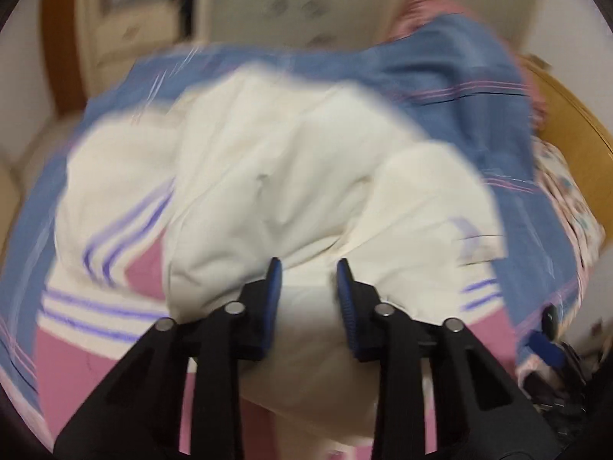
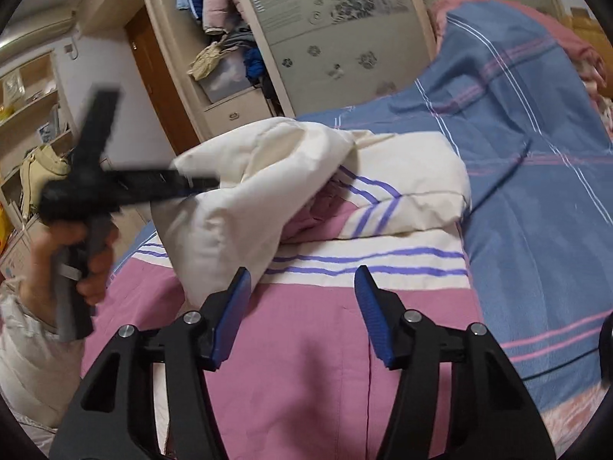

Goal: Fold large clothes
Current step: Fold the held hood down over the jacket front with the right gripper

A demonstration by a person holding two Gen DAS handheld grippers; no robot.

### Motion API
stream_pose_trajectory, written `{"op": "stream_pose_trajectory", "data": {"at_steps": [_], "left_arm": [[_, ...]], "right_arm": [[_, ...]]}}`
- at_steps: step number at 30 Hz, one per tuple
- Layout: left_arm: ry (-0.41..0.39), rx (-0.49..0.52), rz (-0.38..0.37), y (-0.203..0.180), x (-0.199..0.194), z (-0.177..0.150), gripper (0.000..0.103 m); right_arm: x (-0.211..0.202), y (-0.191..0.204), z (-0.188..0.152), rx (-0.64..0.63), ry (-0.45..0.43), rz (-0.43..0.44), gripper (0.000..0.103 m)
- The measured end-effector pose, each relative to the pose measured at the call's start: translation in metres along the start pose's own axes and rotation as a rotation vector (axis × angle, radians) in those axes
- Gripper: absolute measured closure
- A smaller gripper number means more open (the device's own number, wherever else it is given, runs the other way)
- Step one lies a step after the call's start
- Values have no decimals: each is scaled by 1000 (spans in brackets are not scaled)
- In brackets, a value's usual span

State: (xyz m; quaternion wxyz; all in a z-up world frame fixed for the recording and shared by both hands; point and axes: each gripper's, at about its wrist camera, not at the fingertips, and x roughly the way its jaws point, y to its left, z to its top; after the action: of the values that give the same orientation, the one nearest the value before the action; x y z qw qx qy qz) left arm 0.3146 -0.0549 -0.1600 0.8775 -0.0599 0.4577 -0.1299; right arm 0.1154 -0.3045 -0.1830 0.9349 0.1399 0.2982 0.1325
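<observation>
A large cream and pink garment (image 1: 268, 172) with purple stripes lies on the bed. In the blurred left wrist view, my left gripper (image 1: 308, 264) is shut on a thick cream fold that bulges between its blue pads. The right wrist view shows that same left gripper (image 2: 208, 183), held by a hand (image 2: 94, 268), lifting the cream fold (image 2: 245, 176) off the garment's pink part (image 2: 306, 326). My right gripper (image 2: 302, 272) hovers open over the pink part, just before the striped band, with nothing between its fingers.
A blue plaid bed cover (image 2: 536, 191) spreads under and to the right of the garment. A wardrobe (image 2: 325, 19) with a patterned sliding door and stuffed clothes stands behind the bed. Shelves (image 2: 30, 107) are at the far left, a wooden headboard (image 1: 574, 134) at the right.
</observation>
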Motion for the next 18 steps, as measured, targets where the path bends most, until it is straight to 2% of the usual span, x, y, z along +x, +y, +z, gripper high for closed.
{"op": "stream_pose_trajectory", "data": {"at_steps": [1,2,4,8,10,12,15,18], "left_arm": [[48,-85,-14,26,19,-6,91],[64,-131,-35,43,29,-12,97],[42,-133,-71,50,29,-18,97],[26,-108,-54,46,16,-24,97],[23,-127,-72,52,8,-29,97],[25,-141,-92,59,4,-35,97],[33,-165,-130,69,2,-43,97],[38,-168,-134,69,4,-46,97]], "right_arm": [[6,2,-2,-1,6,5,45],[11,3,-1,-2,13,9,45],[19,9,6,-6,18,36,45],[42,36,27,-43,24,145,46],[51,55,32,-83,36,193,53],[64,73,34,-112,62,280,58],[87,91,32,-151,101,304,63],[120,95,25,-154,207,277,69]]}}
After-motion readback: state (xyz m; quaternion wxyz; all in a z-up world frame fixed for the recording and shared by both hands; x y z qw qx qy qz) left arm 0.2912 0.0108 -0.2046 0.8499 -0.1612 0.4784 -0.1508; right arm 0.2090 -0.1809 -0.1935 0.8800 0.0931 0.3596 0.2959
